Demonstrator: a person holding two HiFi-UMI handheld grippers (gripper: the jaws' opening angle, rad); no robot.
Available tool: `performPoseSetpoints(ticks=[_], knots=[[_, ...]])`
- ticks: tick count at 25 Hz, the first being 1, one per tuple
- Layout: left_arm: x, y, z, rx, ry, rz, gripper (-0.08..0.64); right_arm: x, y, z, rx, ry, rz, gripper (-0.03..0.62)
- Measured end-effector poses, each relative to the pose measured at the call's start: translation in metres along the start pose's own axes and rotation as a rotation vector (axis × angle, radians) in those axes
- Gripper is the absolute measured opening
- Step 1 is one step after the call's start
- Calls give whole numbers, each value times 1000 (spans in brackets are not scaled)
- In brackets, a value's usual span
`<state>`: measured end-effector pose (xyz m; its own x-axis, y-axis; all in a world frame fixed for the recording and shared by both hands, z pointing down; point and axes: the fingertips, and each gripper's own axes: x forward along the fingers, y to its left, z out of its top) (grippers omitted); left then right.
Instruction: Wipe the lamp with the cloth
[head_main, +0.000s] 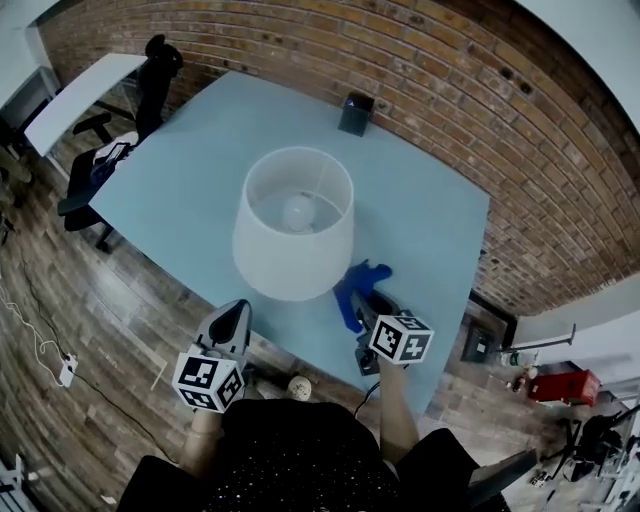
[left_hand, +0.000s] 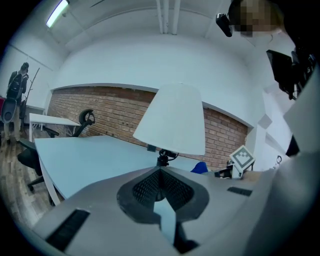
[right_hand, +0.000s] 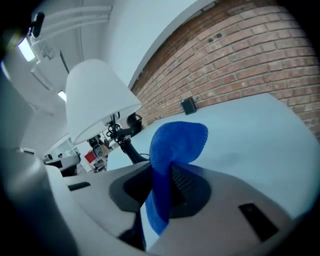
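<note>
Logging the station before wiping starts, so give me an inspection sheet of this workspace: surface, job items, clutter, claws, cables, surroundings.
Surface: light blue table, no spills seen.
Job's things: white-shaded lamp upright mid-table; blue cloth beside the shade's near right side, contact cannot be told.
Clutter: small dark box at the table's far edge.
Grippers: left claw shut with nothing in it; right claw shut on the cloth.
Cables: dark cord at the lamp's stem; white cable and power strip on the floor.
Surroundings: brick wall, black office chair, white desk.
</note>
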<state>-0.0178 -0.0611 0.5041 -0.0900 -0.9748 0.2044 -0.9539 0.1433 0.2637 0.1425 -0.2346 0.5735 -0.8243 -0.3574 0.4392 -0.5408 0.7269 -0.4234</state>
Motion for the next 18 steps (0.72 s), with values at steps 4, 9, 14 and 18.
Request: performPoseSetpoints(ticks=[4, 9, 14, 18], knots=[[9, -22, -6, 13, 6, -41, 9, -58, 2, 11, -23, -125, -39, 78], [10, -40, -5, 40, -4, -71, 9, -106, 11, 31, 47, -310, -8, 78], [5, -44, -13, 49, 15, -86, 9, -123, 20, 39, -6, -350, 3, 77], [-2, -40, -16, 26, 13, -53, 9, -132, 26, 40, -29, -361, 16, 77]])
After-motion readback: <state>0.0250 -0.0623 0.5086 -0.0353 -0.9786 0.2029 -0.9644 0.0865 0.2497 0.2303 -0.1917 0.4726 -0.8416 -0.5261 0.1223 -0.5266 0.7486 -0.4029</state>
